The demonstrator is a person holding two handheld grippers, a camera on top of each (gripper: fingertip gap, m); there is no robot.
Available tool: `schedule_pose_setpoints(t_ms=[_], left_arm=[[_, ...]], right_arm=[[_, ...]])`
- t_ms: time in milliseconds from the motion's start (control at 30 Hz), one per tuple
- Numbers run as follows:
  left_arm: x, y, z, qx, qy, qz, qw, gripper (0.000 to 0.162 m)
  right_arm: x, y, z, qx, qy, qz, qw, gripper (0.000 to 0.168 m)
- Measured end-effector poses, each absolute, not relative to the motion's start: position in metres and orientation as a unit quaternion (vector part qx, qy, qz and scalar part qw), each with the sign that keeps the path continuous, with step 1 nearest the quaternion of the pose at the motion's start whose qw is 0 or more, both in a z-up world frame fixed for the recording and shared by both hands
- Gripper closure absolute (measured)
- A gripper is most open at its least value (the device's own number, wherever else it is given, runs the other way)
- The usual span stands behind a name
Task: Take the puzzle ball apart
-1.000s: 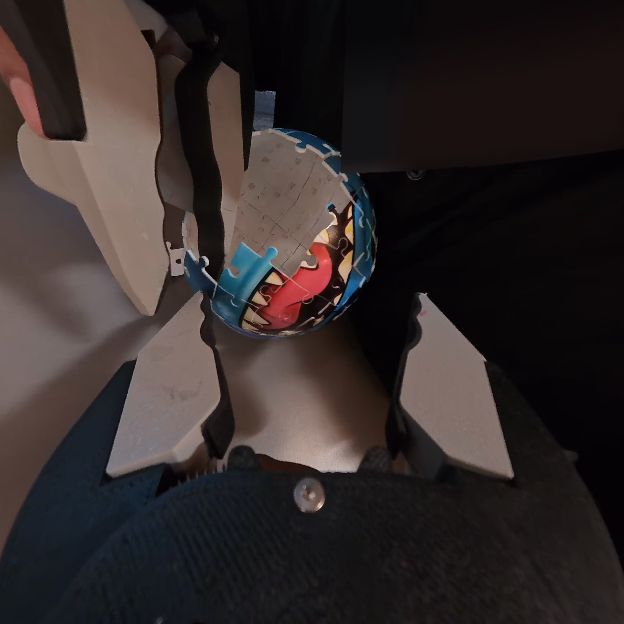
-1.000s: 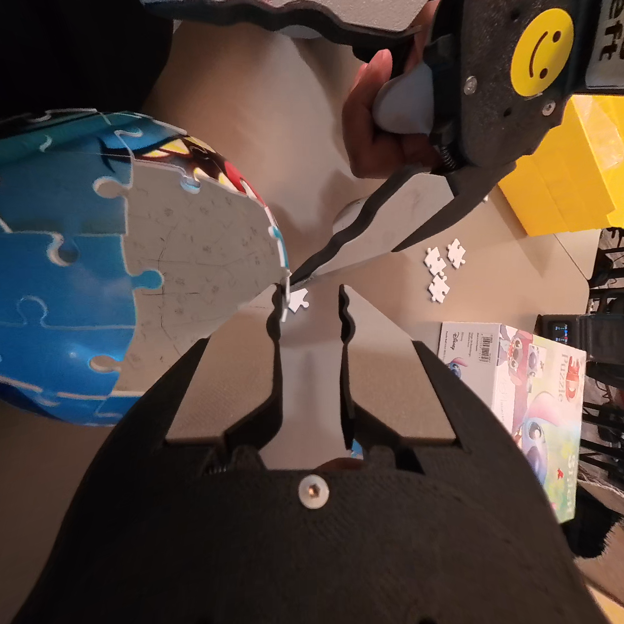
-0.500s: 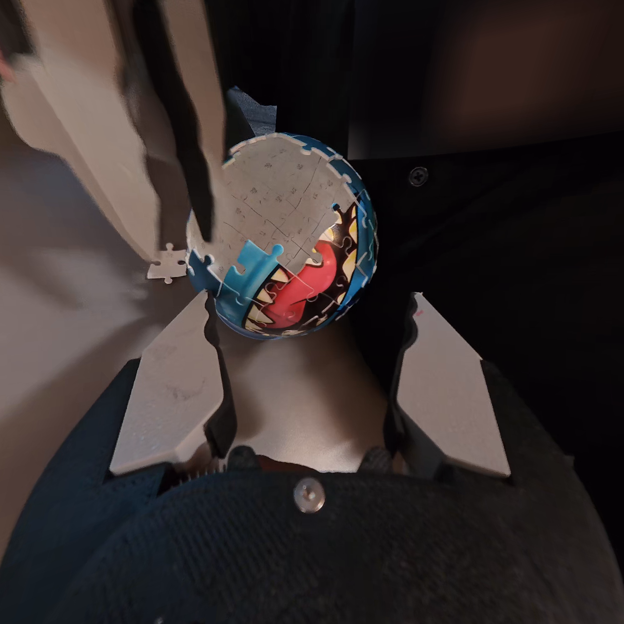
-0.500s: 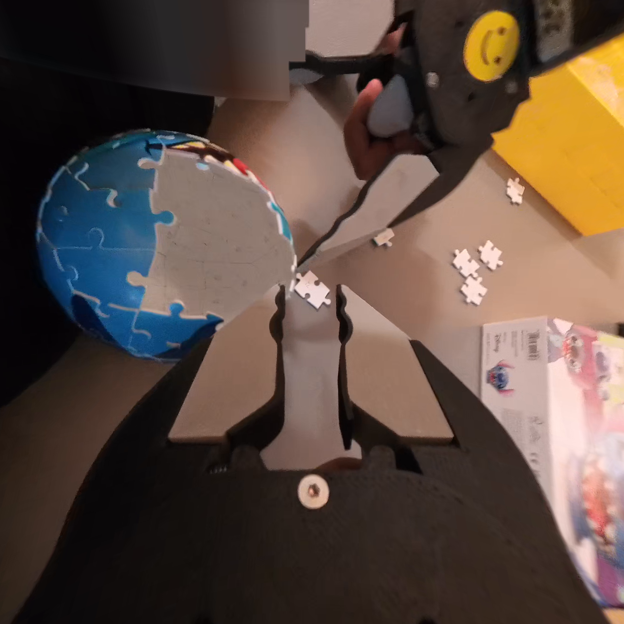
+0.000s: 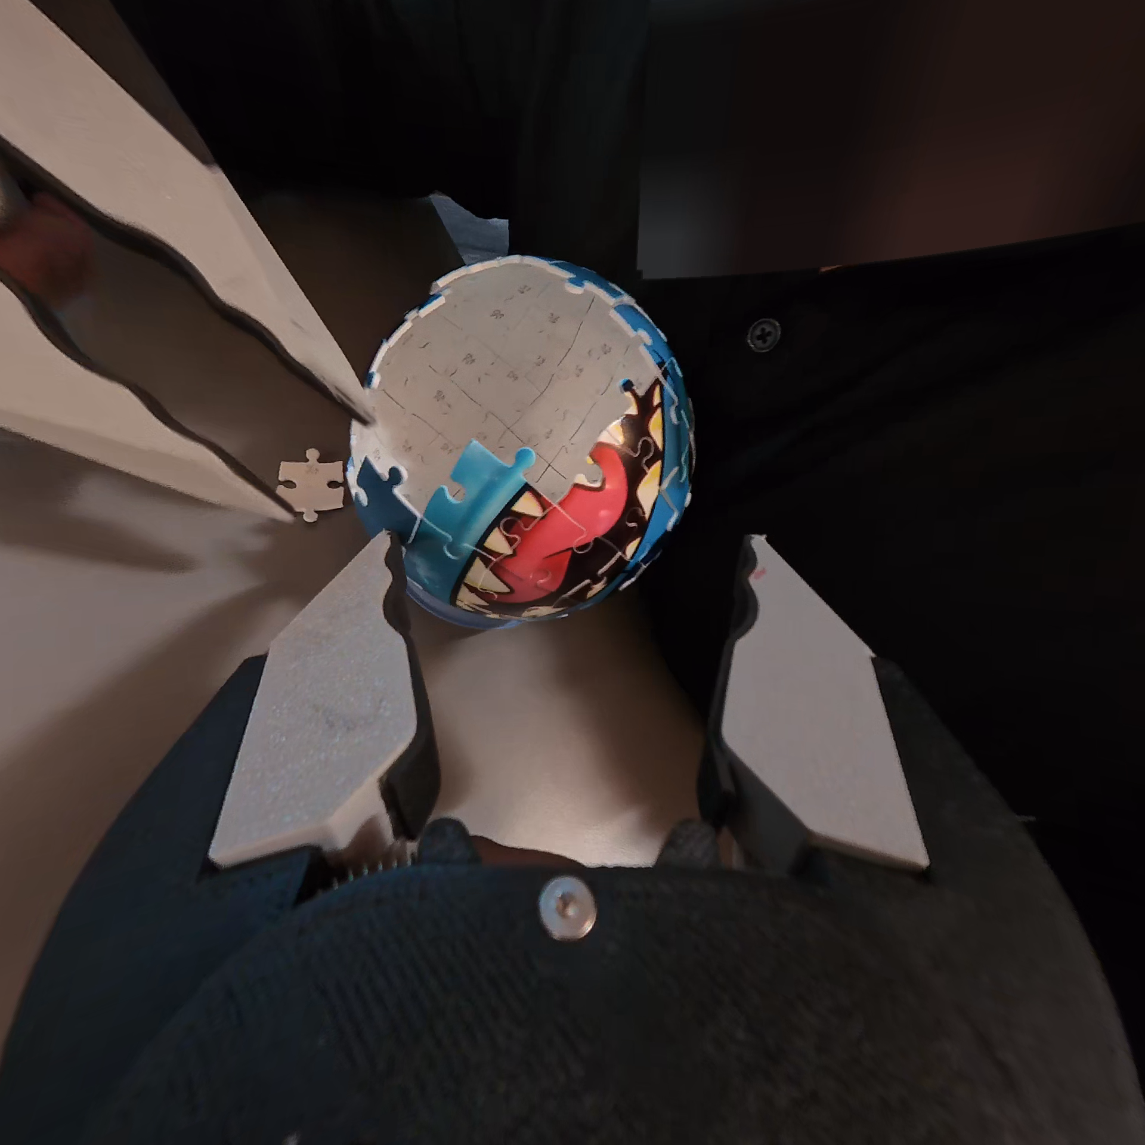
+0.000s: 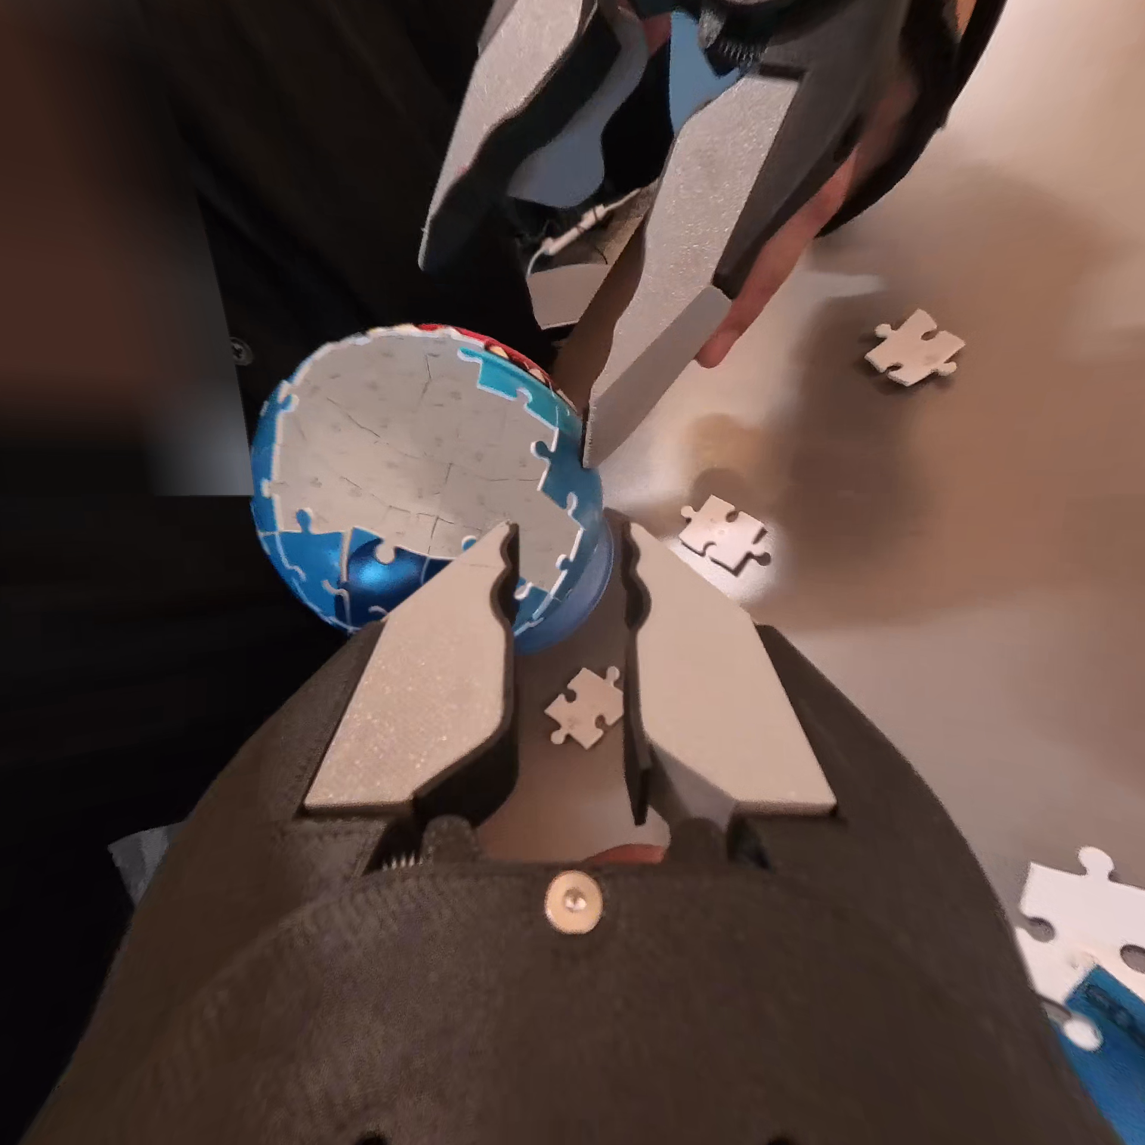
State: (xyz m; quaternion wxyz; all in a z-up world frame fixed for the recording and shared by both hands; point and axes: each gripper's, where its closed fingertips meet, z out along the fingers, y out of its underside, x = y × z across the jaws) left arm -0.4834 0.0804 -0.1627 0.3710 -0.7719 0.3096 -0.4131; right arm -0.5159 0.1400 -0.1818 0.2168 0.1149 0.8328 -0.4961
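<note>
Your left gripper [image 5: 567, 545] has its jaws spread wide, nothing between them; the puzzle ball [image 5: 526, 446] sits on the table [image 5: 124, 619] just past the tips, left fingertip at its lower edge. Ball is partly stripped, white inside showing. Your right gripper [image 6: 570, 539] has jaws parted, empty, tips straddling the ball's rim [image 6: 434, 471]. One loose piece [image 6: 585, 706] lies on the table between its fingers, more pieces [image 6: 725, 533] beside the ball and farther off [image 6: 914, 356]
</note>
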Motion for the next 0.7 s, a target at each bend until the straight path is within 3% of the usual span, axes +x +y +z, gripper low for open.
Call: schedule_pose_setpoints(t_ms=[533, 700], left_arm=[[-0.508, 0.079, -0.149, -0.785, 0.262, -0.376, 0.418, 0.054], [-0.524, 0.084, -0.167, -0.828, 0.188, -0.330, 0.413, 0.064]], right_arm=[[-0.553, 0.188, -0.181, 0.199, 0.845, -0.487, 0.099, 0.134], [-0.564, 0.188, -0.210, 0.188, 0.884, -0.427, 0.031, 0.138]])
